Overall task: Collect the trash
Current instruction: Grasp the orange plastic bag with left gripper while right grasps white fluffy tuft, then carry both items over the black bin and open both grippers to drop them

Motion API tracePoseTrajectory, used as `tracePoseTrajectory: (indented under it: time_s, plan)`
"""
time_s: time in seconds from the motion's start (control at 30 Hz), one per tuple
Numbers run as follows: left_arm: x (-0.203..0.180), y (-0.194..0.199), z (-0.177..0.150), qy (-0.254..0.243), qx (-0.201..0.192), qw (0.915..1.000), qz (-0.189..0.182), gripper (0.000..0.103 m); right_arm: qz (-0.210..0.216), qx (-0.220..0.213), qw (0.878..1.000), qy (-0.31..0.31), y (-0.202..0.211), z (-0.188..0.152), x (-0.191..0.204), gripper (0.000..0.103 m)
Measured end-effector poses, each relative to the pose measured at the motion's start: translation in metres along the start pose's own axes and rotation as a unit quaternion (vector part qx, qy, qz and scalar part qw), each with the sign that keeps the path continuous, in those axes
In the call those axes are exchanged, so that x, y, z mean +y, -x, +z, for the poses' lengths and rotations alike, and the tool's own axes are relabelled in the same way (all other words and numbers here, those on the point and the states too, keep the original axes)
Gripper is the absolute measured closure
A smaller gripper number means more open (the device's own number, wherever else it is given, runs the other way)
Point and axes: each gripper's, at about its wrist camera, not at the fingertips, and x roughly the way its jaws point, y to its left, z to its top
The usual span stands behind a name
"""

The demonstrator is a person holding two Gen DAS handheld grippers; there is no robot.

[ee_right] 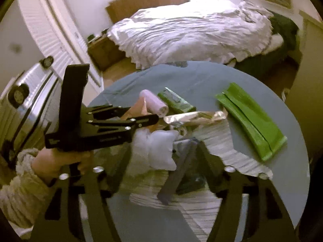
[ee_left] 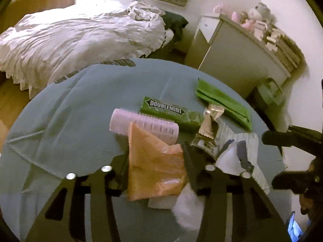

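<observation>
Trash lies heaped on the round blue table (ee_left: 60, 121). Nearest, at six o'clock in the left wrist view, the left gripper (ee_left: 157, 161) clamps an orange wrapper (ee_left: 153, 169), seemingly pressed between both pads. The right gripper (ee_right: 161, 147) stands released over a white puffy packet (ee_right: 161, 151) and a striped sheet (ee_right: 214, 141). Farther, at twelve o'clock, sit a pink roller (ee_left: 141, 125), a Doublemint pack (ee_left: 169, 113), and at one o'clock a green wrapper (ee_left: 224, 102). Beyond, a bed (ee_left: 80, 40).

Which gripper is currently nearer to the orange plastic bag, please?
Left. The left gripper has the orange plastic bag between its fingers; the right gripper is off to its right, over the striped wrapper.
</observation>
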Motion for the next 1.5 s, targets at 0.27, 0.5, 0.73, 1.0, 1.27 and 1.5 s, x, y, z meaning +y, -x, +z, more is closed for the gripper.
tracePoseTrajectory:
  time_s: [0.27,0.5,0.73,1.0,1.27,1.5]
  plan:
    - [0.031,0.051,-0.012,0.070,-0.058,0.9958,-0.006,0.061,-0.013,0.074,0.990,0.119,-0.055,0.015,0.045,0.014]
    - [0.046,0.075,-0.023,0.089,-0.067,0.9937,-0.003,0.061,-0.051,0.093,0.985,0.139,-0.085,0.018,0.059,0.036]
    - [0.041,0.087,-0.026,0.090,-0.083,0.9924,-0.014,0.061,-0.008,0.038,0.997,0.069,-0.047,0.030,0.038,0.072]
    - [0.020,0.092,-0.022,0.078,-0.088,0.9926,-0.030,0.061,0.004,0.007,0.999,0.046,-0.017,0.024,0.022,0.072]
    - [-0.035,0.096,0.001,0.026,-0.100,0.9925,-0.066,0.061,0.030,-0.115,0.991,-0.055,0.079,0.013,-0.025,0.072]
    - [-0.117,0.069,0.027,-0.028,-0.110,0.9864,-0.118,0.060,-0.016,-0.212,0.963,-0.164,0.162,-0.033,-0.105,0.072]
